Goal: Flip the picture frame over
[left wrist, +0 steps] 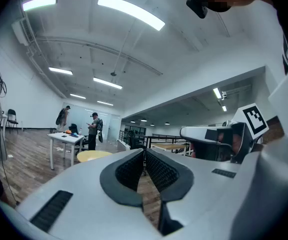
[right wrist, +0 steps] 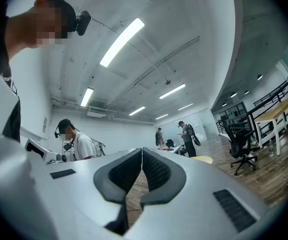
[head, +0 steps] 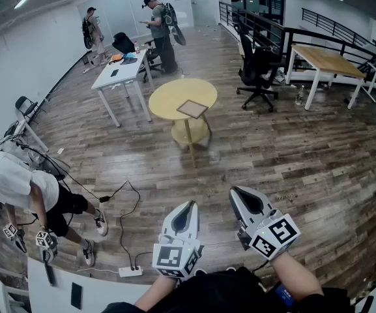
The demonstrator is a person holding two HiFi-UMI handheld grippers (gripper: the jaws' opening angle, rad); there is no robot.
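The left tongs (head: 189, 205) and the right tongs (head: 235, 192) sit side by side, close to the person's body, and both point out over the wooden floor (head: 292, 162). Each pair is closed, with its ribbed pads meeting at the tips and nothing between them. The picture frame (head: 192, 108) lies flat on a round yellow surface (head: 165, 100), well ahead of both pairs and clear of them. A white desk (head: 119, 77) stands farther off, ahead and left of the left tongs. A black office chair (head: 256, 70) stands ahead of the right tongs.
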